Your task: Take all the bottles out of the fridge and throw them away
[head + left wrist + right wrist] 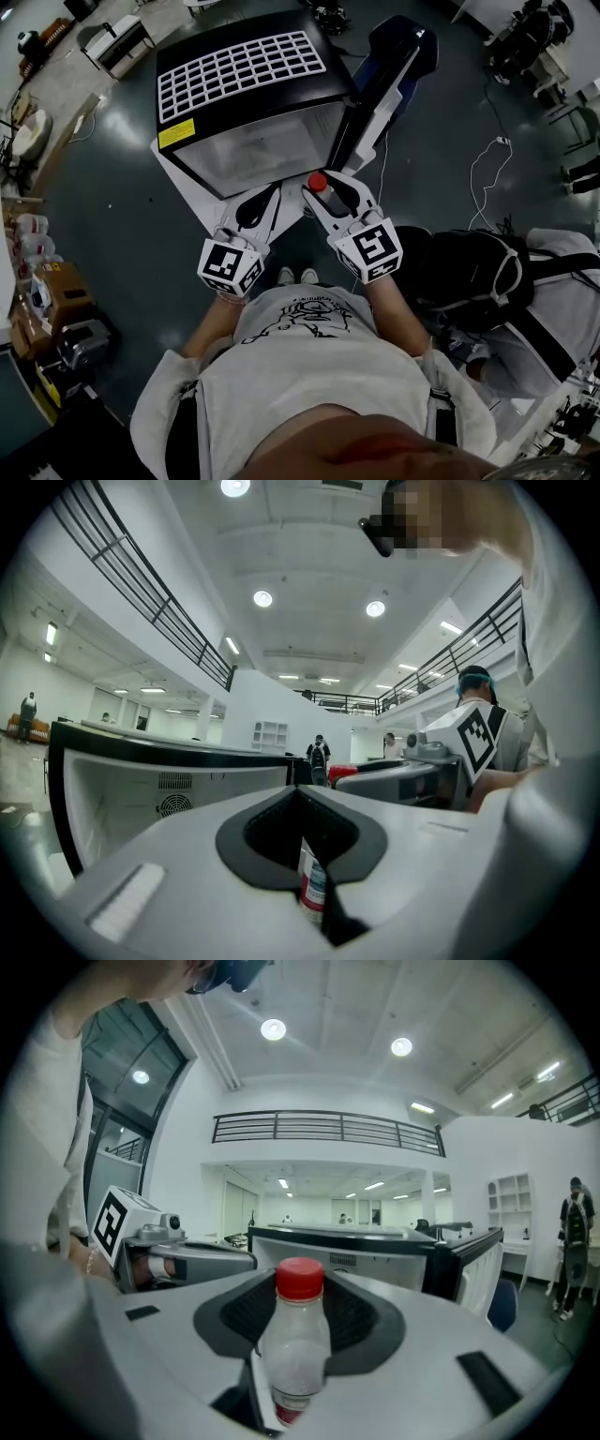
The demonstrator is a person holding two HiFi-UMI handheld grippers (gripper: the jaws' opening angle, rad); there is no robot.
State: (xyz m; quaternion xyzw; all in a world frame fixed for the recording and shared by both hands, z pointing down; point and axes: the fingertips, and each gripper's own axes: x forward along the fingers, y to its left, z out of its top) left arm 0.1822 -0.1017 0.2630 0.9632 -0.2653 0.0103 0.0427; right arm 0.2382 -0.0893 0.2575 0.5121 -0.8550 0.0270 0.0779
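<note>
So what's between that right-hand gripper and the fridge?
Only a clear red-capped bottle, clamped in the right gripper, with the open fridge behind it. The right gripper view shows this best.

Looking down at a dark, shiny floor (112,216) with a white cable (478,159) snaking across it on the right. Can spot a black backpack (469,272) lower right and cardboard boxes (58,291) along the left edge. Got a big white hall in the background too: balcony railing (328,1127) up top, round ceiling lights (273,1028), a white shelf unit (511,1196), plus a person (572,1246) standing far right.
</note>
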